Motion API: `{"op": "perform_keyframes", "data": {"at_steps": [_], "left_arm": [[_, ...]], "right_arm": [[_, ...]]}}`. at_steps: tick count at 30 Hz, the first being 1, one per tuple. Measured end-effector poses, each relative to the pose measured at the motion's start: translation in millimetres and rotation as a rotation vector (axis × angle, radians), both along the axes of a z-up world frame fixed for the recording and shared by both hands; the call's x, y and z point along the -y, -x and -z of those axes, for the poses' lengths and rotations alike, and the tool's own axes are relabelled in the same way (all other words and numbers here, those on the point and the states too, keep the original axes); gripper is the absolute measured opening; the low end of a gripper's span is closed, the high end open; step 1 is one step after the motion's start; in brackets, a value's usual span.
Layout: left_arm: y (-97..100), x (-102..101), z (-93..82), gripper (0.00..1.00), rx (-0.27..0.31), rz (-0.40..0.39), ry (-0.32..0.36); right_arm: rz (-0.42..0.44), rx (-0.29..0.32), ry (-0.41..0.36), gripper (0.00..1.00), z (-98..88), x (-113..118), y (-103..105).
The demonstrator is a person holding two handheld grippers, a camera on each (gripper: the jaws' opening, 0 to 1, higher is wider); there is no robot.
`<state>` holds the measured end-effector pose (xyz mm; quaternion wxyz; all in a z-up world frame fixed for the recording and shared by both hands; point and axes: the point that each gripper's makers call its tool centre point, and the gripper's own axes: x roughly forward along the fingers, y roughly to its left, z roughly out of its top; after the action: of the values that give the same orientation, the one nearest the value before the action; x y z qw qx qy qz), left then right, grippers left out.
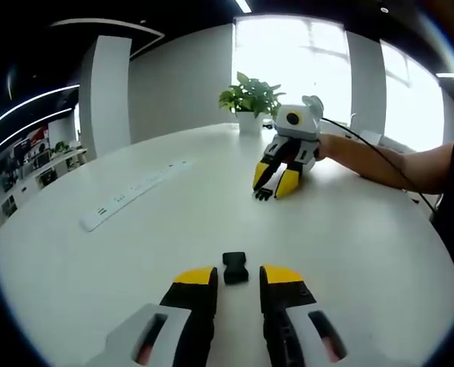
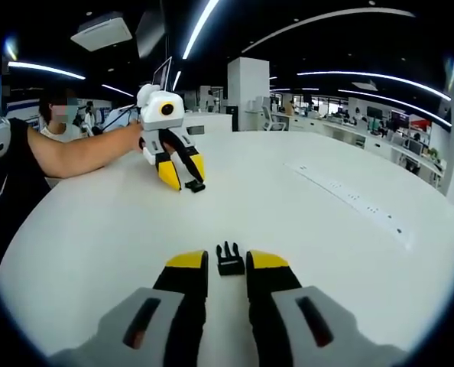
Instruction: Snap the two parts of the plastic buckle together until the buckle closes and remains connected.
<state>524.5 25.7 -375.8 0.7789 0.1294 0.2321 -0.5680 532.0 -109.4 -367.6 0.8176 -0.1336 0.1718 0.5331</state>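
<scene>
1. Socket half of the buckle [image 1: 235,268] lies flat on the white table [image 1: 349,245], between the tips of the left gripper [image 1: 235,277]; jaws stand apart, one either side, and contact cannot be told.
2. Pronged half of the buckle [image 2: 229,259] lies on the same table between the tips of the right gripper [image 2: 227,264]; jaws parted, nothing clamped.
3. Relative to the power strip [image 1: 132,193]: socket half lies nearer the person, pronged half well apart from it across the table.
4. Risk: a light plastic part may skid or pivot as the jaws close off-centre, leaving prongs and socket misaligned.
5. Risk: gripping the pronged half across its side prongs would squeeze them in; they might then not latch.
6. Risk: a half-seated push could look closed yet pull apart.
7. Potted plant [image 1: 250,102] stands beyond the far gripper, clear of the work.
</scene>
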Motion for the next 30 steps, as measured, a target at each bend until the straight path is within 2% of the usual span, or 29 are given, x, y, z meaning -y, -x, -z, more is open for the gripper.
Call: {"op": "perform_keyframes", "data": {"at_steps": [18, 30], "left_arm": [[-0.1, -0.4, -0.4, 0.19, 0.006, 0.001, 0.022], [2.0, 2.8, 1.8, 0.13, 0.043, 0.022, 0.03]], "right_arm": [[0.0, 0.007, 0.009, 0.18, 1.3, 1.0, -2.1], [0.001, 0.01, 0.007, 0.16, 1.4, 1.5, -5.3]]}}
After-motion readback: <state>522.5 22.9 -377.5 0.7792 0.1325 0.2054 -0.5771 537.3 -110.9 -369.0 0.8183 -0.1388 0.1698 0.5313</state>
